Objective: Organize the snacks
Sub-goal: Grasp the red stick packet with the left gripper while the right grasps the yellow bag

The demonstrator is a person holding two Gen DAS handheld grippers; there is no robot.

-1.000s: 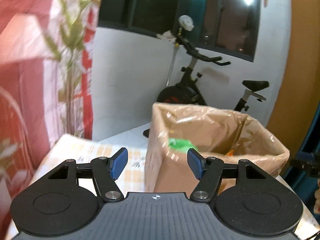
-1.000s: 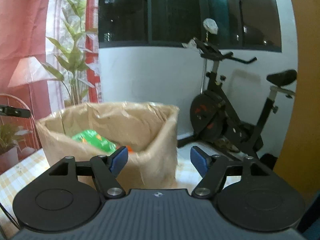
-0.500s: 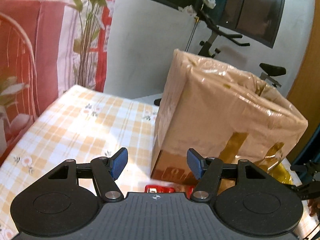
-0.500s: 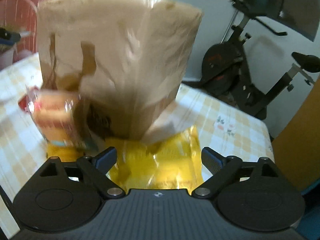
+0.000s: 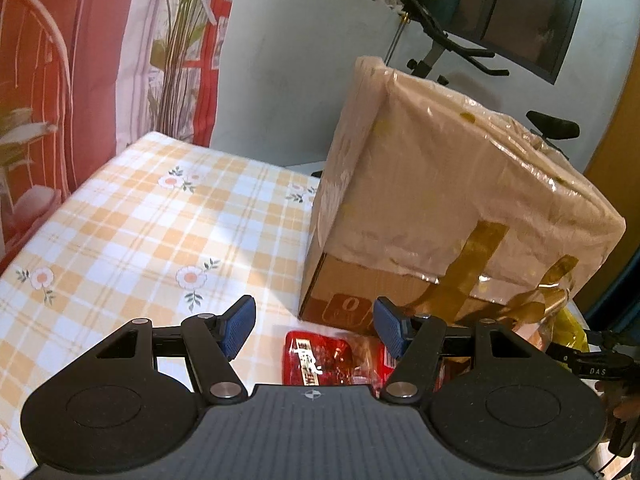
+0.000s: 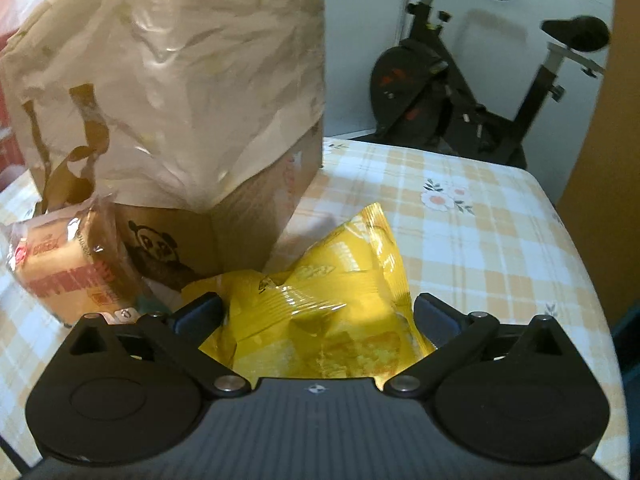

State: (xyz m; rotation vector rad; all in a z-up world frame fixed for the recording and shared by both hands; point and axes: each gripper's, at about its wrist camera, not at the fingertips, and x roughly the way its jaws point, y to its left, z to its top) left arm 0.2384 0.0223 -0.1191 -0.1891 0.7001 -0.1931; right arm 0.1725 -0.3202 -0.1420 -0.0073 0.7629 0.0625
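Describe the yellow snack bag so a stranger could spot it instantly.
Find the tall plastic-lined cardboard box on the checked tablecloth. At its base, nearest the right claw, lies the yellow snack bag: crinkly, glossy, bright yellow, unlike the pale cake pack beside it.

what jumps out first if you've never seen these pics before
The big cardboard box wrapped in crinkly plastic stands on the checked tablecloth and fills both views. A bright yellow snack bag lies between the fingers of the wide-open right claw, and a red packet lies under the left claw.
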